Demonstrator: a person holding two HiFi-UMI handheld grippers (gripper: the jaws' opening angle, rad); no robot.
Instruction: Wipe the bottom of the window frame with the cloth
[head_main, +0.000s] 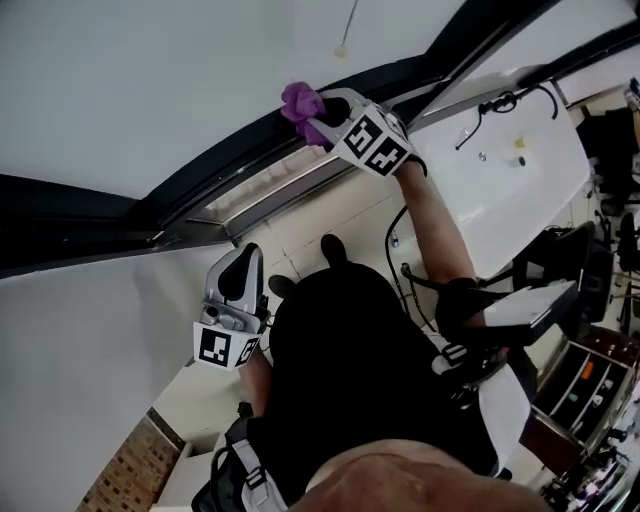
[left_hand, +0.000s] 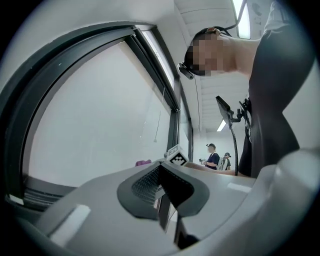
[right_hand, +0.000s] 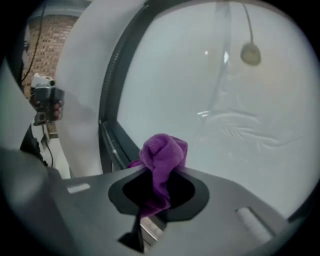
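A bunched purple cloth (head_main: 300, 101) is pressed against the dark window frame (head_main: 215, 160) at the foot of the pale pane. My right gripper (head_main: 318, 112) is shut on it, and its marker cube (head_main: 372, 143) faces me. In the right gripper view the cloth (right_hand: 163, 154) bulges out above the jaws of the right gripper (right_hand: 159, 172), with the frame rail (right_hand: 114, 140) just to the left. My left gripper (head_main: 243, 262) hangs lower, near my body and away from the frame, shut with nothing between its jaws. In the left gripper view, beyond the left gripper (left_hand: 161, 170), the cloth (left_hand: 143, 162) shows small.
A blind cord with a knob (right_hand: 250, 53) hangs in front of the pane. A white ledge (head_main: 520, 185) with cables lies right of the frame. A brick wall (head_main: 125, 470) is at lower left. Two people (left_hand: 216, 156) stand far down the room.
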